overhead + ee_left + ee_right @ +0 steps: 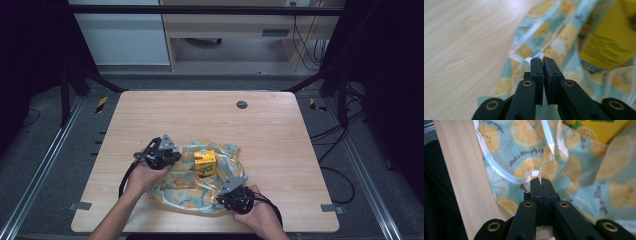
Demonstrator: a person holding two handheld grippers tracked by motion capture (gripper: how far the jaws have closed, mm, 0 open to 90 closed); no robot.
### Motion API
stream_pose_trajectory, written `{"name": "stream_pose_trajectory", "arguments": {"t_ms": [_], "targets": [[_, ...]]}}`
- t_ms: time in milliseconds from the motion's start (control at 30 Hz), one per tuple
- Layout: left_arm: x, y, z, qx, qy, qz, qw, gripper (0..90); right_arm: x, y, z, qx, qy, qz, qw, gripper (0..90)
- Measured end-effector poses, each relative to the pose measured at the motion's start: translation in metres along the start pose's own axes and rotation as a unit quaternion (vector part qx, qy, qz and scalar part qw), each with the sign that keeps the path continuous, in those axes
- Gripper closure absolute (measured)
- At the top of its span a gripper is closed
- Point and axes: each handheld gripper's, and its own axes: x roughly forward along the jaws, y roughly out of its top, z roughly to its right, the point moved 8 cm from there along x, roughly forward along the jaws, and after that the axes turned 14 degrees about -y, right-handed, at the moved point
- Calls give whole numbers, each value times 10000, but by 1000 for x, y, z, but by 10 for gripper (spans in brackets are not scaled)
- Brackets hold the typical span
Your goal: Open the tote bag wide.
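- High view: bag (200, 187) with lemon print lies crumpled lower centre on the table (270, 130), yellow box (205, 163) sitting on it; left gripper (172, 156) at the bag's left edge, right gripper (226, 188) at its lower right edge
- Left gripper view: jaws pinched together on the bag's edge (541, 56), bottom centre; box (609, 47) upper right, blurred
- Right gripper view: jaws clamped on the bag's clear trim (537, 173), centre; table edge at left

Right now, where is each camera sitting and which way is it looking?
High view: above the person's side, looking forward and down at the table; both forearms, left gripper, right gripper.
Left gripper view: on the left gripper, jaws pinching the lemon-print bag, yellow box beyond.
Right gripper view: on the right gripper, clamping the bag's clear edge.
All three views share the bag and box.
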Motion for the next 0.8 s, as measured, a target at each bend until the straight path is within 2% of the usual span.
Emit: {"name": "stream_pose_trajectory", "arguments": {"t_ms": [100,167,200,267,300,400,500,567,667,733,800], "targets": [[-1,-1,-13,-190,260,123,9994,896,2,-5,2,23,-15,-113,9999,900],[1,-4,-20,-285,333,144,9989,900,2,-8,4,40,-37,-178,9998,900],[3,-6,-21,-347,271,131,9989,900,2,-9,5,28,-49,-203,9998,900],[7,-8,-19,-419,-20,148,9990,900,2,-11,5,72,-45,-215,9997,900],[5,-6,-17,-433,-51,236,9988,900,1,-12,6,75,-53,-245,9997,900],[-4,1,-13,-361,-36,427,9984,900,2,-12,6,84,-20,-220,9997,900],[-16,13,-4,-109,-130,574,9982,875,3,-12,6,93,-18,-237,9997,900],[-20,21,5,126,-288,671,9972,818,2,-12,6,86,-22,-222,9997,900],[-17,24,16,444,-582,467,9962,660,2,-12,6,128,-6,-220,9997,900],[-8,20,18,477,-734,206,9959,492,2,-12,6,126,-1,-214,9997,900],[1,14,14,424,-707,-71,9966,384,3,-12,7,107,5,-199,9997,900]]}}
